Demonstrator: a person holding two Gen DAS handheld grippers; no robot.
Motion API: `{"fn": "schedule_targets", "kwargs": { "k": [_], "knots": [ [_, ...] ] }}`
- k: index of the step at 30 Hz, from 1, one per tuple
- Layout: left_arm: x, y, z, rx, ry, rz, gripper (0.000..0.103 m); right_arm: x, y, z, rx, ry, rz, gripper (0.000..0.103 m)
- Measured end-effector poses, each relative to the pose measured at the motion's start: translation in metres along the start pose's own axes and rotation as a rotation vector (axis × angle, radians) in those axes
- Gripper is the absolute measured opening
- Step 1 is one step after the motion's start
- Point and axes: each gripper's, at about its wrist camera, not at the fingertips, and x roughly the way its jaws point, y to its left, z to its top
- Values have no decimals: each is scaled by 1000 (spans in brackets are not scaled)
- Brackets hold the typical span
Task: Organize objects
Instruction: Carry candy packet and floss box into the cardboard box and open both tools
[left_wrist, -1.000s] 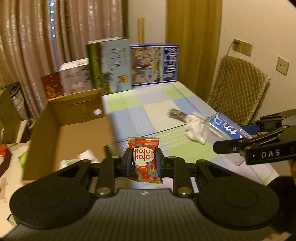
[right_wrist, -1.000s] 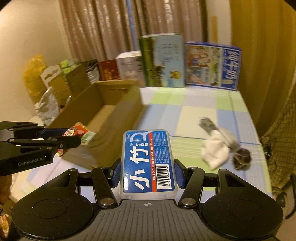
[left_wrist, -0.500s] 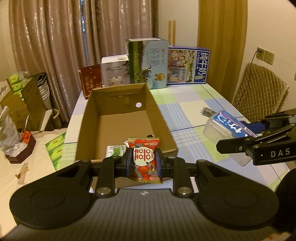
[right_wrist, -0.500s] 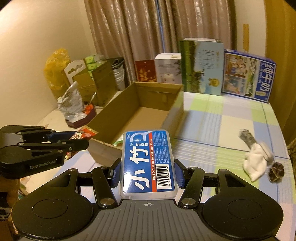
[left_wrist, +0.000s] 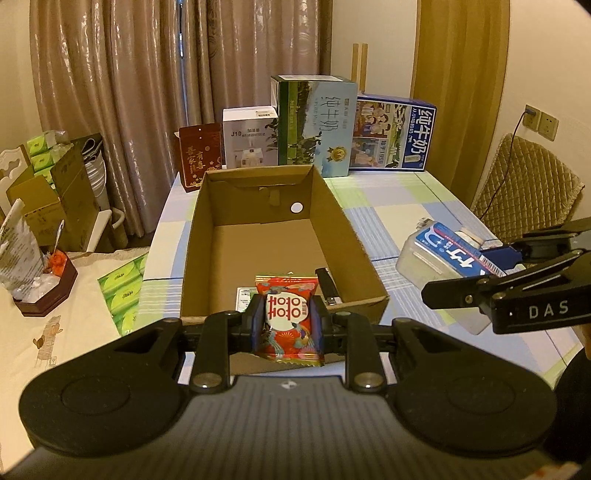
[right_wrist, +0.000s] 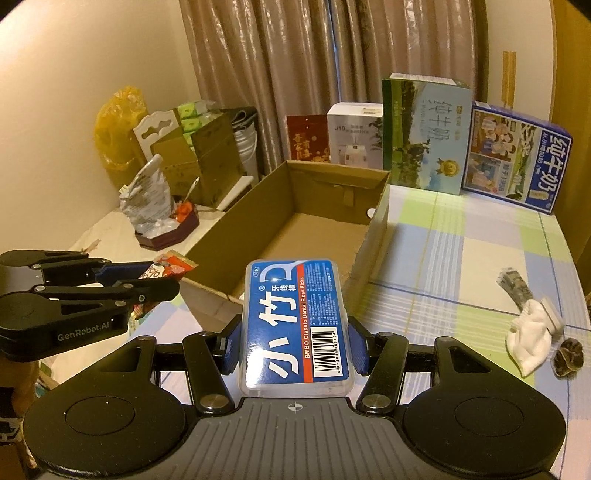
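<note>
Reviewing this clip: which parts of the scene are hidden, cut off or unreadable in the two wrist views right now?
- Cardboard box floor near its front wall: left wrist view, hidden by the red candy packet in the left hand-held gripper; the flat items there cannot be identified.
- Same area, right wrist view: blocked by the dental floss pick case in the right hand-held gripper.
- Small dark object beside the white cloth: too small to identify.

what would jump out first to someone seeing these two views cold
Each gripper is clamped on something bright: the left gripper holds a red candy packet, and the right gripper holds a blue-labelled floss pick case. Ahead of both sits a big open cardboard box on the checked tablecloth, with tall milk cartons standing behind it.
</note>
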Motion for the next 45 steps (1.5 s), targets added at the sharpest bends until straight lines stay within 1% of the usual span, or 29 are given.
{"fn": "schedule_targets", "kwargs": {
  "k": [8, 17, 27, 34, 36, 37, 38, 41, 45],
  "knots": [
    [17, 14, 13, 4, 6, 1, 21, 20, -3, 21, 23, 0, 2, 53],
    [47, 27, 33, 9, 25, -11, 21, 54, -8, 47, 34, 19, -9, 53],
    [90, 50, 39, -2, 64, -9, 21, 98, -23, 59, 71, 47, -12, 53],
    [122, 55, 42, -7, 85, -17, 22, 120, -37, 66, 111, 47, -7, 53],
    [132, 54, 41, -2, 87, -21, 23, 123, -41, 66, 123, 46, -5, 53],
    [138, 53, 40, 0, 85, -15, 28, 124, -43, 66, 129, 46, -2, 53],
    [142, 53, 39, 0, 90, -9, 31, 124, -45, 66, 132, 47, 1, 53],
    [147, 55, 38, -8, 96, -11, 31, 124, -47, 65, 135, 46, 1, 53],
    [141, 58, 35, -20, 86, -3, 31, 123, -47, 63, 135, 48, -1, 53]
  ]
}}
